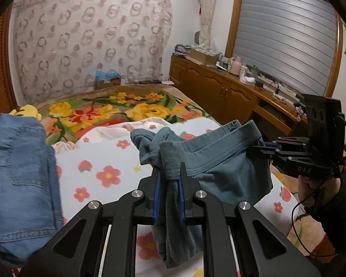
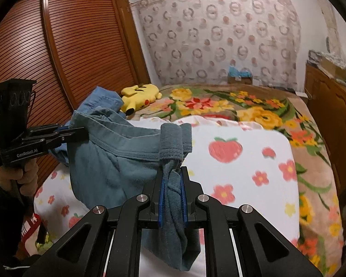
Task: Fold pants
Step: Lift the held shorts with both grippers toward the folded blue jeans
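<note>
Teal-grey pants [image 1: 219, 161] hang in the air above the bed, held by the waistband at both ends. My left gripper [image 1: 169, 173] is shut on one bunched end of the waistband. My right gripper [image 2: 171, 177] is shut on the other end. The pants [image 2: 117, 161] stretch between them, with the legs hanging below. The right gripper [image 1: 260, 149] shows at the right of the left wrist view, the left gripper [image 2: 80, 132] at the left of the right wrist view.
The bed has a white flowered sheet [image 2: 242, 173] over a floral blanket [image 2: 253, 108]. Folded blue jeans [image 1: 20, 173] lie at the left. A yellow plush toy [image 2: 140, 94] sits by the louvred wardrobe [image 2: 57, 57]. A cluttered wooden cabinet [image 1: 230, 87] runs along the right.
</note>
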